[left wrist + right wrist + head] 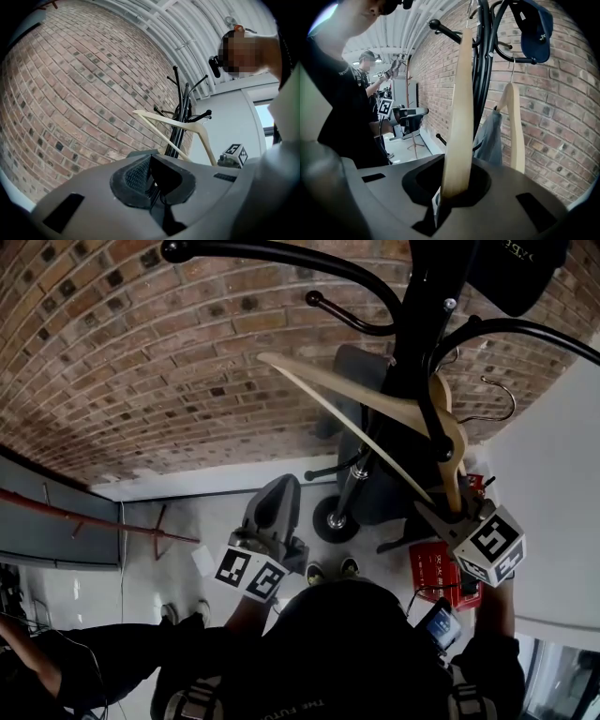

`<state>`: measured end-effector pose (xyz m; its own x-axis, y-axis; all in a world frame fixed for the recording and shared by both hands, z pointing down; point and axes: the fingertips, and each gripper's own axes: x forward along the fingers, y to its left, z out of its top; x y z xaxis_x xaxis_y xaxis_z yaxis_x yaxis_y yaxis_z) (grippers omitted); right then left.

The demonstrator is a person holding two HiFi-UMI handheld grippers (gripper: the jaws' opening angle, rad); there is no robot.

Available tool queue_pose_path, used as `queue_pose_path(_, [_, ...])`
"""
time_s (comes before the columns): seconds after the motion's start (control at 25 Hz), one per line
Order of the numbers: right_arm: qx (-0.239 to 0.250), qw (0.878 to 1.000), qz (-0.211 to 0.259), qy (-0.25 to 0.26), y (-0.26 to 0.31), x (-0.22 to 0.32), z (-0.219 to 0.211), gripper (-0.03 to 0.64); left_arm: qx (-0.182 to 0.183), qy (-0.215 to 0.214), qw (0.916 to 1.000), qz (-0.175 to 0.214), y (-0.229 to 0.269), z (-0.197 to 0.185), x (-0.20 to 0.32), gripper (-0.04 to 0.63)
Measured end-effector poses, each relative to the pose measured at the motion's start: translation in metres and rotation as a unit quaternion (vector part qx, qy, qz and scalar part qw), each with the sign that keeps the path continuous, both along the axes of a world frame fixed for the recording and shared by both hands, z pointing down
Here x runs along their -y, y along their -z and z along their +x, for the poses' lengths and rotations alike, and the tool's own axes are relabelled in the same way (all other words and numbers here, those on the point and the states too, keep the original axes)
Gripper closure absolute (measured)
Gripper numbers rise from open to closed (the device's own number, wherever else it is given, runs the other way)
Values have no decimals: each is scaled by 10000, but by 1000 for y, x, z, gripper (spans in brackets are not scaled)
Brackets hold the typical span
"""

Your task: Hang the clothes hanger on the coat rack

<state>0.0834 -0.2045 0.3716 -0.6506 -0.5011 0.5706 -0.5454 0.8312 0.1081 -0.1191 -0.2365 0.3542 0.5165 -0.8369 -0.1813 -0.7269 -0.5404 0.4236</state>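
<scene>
Your right gripper [451, 190] clamps the pale wooden clothes hanger [459, 103] beside the black metal coat rack [480, 70]; left gripper [151, 177] clenched, empty.

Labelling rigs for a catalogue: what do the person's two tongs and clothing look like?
The left tongs and right tongs are grey moulded shells, each carrying a cube of black-and-white square markers. The person wears a black top.

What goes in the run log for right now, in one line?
right gripper: shut on hanger | left gripper: shut, empty | hanger: held up beside coat rack
</scene>
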Motion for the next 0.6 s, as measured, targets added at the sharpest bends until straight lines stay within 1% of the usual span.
queue_pose_path(0.2, [-278, 9996, -13, 62, 1, 14, 9, 588, -23, 52, 10000, 2, 1, 8, 9, 574])
queue_pose_path(0.36, [-471, 9988, -87, 126, -4, 19, 12, 588, -31, 78, 10000, -47, -5, 10, 14, 575])
queue_pose_path(0.6, [-717, 9970, -206, 191, -12, 25, 15, 588, -54, 98, 9999, -7, -3, 12, 17, 574])
